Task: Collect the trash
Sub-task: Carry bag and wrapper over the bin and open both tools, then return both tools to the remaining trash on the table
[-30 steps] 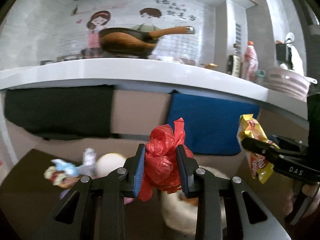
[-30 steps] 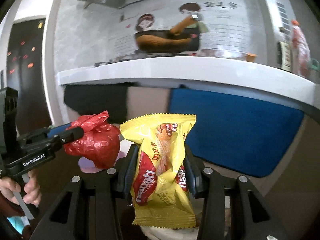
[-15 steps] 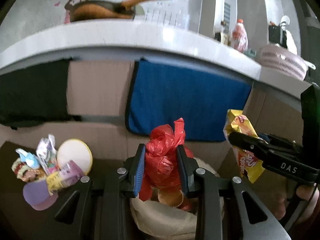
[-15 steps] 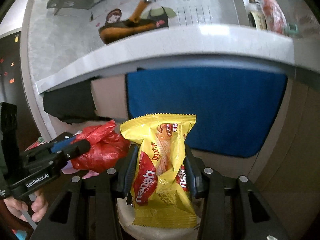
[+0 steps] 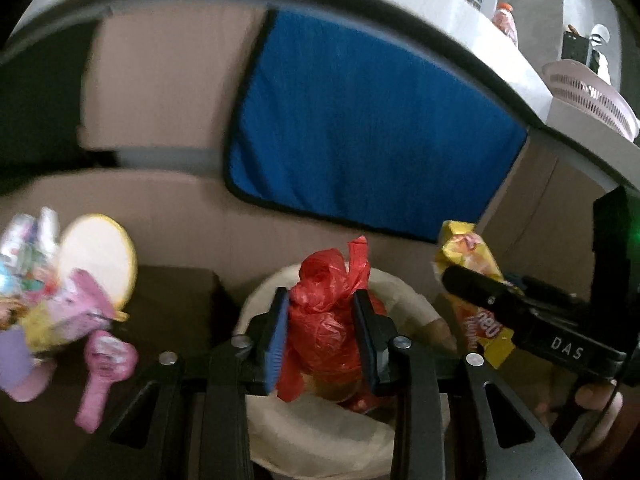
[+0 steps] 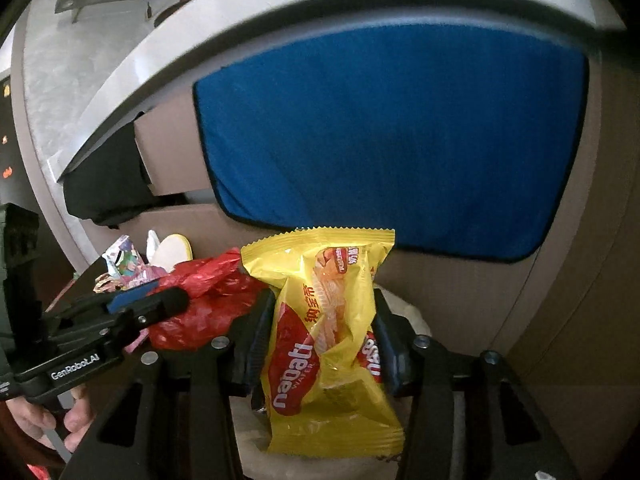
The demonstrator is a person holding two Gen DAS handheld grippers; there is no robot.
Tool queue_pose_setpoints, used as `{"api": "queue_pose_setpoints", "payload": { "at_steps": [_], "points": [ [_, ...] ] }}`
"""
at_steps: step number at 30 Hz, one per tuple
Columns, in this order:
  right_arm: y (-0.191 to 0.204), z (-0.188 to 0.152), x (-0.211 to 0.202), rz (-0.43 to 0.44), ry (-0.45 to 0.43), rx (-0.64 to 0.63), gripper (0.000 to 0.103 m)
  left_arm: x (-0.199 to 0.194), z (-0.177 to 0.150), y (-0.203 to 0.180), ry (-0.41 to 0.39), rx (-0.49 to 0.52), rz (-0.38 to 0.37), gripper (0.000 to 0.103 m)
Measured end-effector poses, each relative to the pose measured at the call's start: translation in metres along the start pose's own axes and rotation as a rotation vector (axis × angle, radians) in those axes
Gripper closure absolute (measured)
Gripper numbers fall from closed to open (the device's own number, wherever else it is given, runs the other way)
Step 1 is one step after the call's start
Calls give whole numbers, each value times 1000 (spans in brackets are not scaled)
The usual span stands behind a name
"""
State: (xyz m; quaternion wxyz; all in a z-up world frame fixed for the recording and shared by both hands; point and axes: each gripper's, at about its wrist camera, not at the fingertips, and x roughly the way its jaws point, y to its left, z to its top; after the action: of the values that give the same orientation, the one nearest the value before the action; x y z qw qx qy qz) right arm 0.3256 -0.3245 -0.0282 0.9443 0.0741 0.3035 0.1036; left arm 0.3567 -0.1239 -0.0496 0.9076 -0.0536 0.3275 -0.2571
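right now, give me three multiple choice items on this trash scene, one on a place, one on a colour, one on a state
1. Where is the crumpled red plastic bag?
A. on the counter
B. between the left gripper fingers, above the round cream bin
C. on the pink basket

2. What colour is the hanging cloth behind the bin?
A. blue
B. green
C. white

3. What state is the right gripper in?
A. open, holding nothing
B. out of view
C. shut on the yellow wafer snack packet

Answers: B, the bag sits between the fingers with the bin rim below; A, the cloth is plainly blue; C, both fingers press the packet's sides.
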Motion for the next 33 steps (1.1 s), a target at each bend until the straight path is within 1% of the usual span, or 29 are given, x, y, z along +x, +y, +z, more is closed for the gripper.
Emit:
{"api": "queue_pose_setpoints", "payload": {
  "at_steps": [1,2,4,8,11,14,17,21,25,29,31,33],
  "points": [
    [-4,-2,4,9,7,15,50,6,-1,1,17,7,-9,62],
    [-7,-3,8,12,17,27,41,10,-1,2,29,11,-11,58],
    [-14,-8,16,15,34,62,36,14,-2,9,37,1,-17,54],
    [-22,-14,23,29,52,96,34,10,-1,23,37,-36,-12,53],
    [-22,-16,28,35,69,100,34,1,-1,41,39,-88,0,53],
    [-17,-18,26,15,62,76,34,-13,-5,62,39,-135,34,53],
    [-9,-17,24,5,52,50,34,-34,-11,84,13,-144,100,53],
    [11,-15,18,-16,12,2,34,-68,-18,117,-44,-134,198,53],
    [34,-12,16,-24,-12,-46,34,-91,-25,148,-62,-158,266,53],
    [61,-13,22,0,-5,-94,34,-111,-36,177,-69,-220,294,53],
    [73,-14,28,19,12,-109,34,-122,-42,191,-72,-255,300,53],
    [90,-17,37,55,42,-122,34,-132,-49,200,-76,-269,313,53]
  ]
}}
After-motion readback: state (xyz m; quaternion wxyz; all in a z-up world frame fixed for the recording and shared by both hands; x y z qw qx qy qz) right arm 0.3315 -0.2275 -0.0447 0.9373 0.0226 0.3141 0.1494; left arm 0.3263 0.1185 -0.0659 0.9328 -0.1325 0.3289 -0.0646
